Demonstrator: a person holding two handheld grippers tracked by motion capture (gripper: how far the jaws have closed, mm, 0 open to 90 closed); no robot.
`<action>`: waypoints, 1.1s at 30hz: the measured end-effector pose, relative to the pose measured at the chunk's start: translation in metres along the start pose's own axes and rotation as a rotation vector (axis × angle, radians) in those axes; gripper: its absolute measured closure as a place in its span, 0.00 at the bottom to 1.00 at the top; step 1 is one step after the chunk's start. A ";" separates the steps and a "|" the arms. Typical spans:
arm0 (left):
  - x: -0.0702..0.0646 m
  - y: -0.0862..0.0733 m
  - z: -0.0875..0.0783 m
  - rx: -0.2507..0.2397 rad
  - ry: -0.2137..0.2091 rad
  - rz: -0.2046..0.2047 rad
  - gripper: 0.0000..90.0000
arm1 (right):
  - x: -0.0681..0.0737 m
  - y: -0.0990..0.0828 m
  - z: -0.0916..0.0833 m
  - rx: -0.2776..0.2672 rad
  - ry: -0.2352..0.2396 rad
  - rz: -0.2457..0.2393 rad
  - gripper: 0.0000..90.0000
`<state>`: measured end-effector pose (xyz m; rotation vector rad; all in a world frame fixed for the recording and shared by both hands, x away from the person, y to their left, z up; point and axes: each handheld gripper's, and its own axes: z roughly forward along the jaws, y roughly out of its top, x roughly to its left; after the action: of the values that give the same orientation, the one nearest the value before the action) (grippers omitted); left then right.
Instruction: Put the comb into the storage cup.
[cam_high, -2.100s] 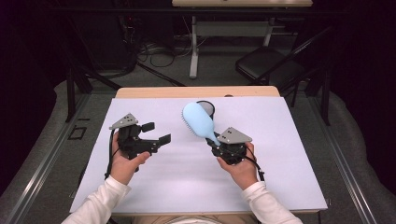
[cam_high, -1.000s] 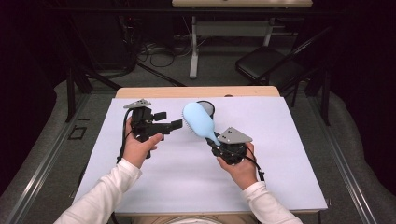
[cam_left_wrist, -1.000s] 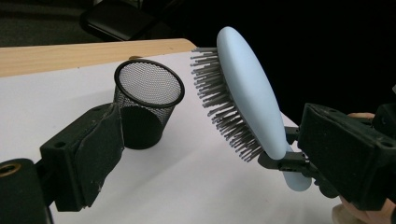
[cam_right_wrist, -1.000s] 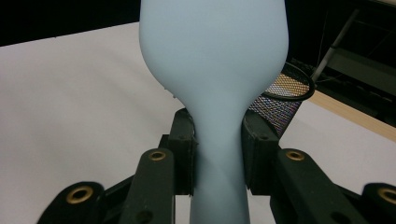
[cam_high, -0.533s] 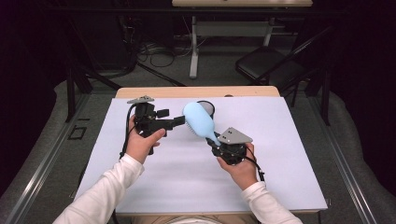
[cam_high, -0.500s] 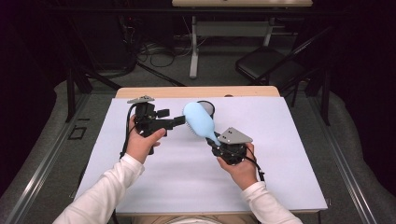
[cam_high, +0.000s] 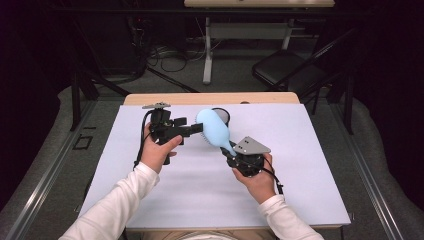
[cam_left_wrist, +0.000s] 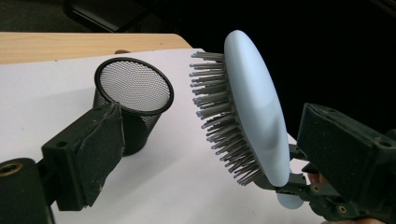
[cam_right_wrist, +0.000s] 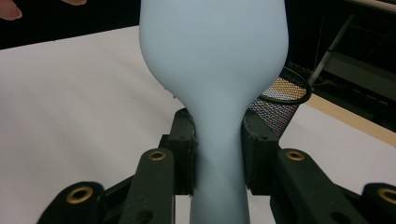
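White sheet-covered table (cam_high: 310, 200): pale-blue oval plastic hairbrush (cam_high: 214, 131) is clamped at handle by right gripper (cam_high: 234, 153), bristles presented to left gripper (cam_high: 192, 131), jaws spread, beside black mesh cup (cam_high: 222, 114).

I see a wooden tabletop (cam_high: 150, 99) under a white sheet (cam_high: 310, 165), lit brightly against a dark room. Beyond the tabletop stands a white desk frame (cam_high: 207, 55) with tangled cables (cam_high: 160, 52); a black folding chair (cam_high: 285, 75) sits beyond its right corner on grey floor (cam_high: 45, 165).
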<state>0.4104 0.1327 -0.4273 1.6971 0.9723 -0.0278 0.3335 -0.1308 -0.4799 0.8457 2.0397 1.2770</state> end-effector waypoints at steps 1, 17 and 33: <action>-0.001 0.000 0.001 -0.001 -0.001 -0.003 0.10 | 0.000 0.000 0.000 0.001 0.000 -0.001 0.77; -0.003 0.001 0.018 0.011 -0.026 -0.028 0.12 | 0.001 0.000 0.000 -0.006 0.002 -0.006 0.77; -0.001 0.000 0.025 0.012 -0.070 -0.056 0.17 | 0.002 0.000 0.000 -0.010 0.008 -0.007 0.77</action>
<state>0.4212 0.1119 -0.4359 1.6685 0.9694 -0.1294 0.3321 -0.1287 -0.4802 0.8290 2.0395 1.2878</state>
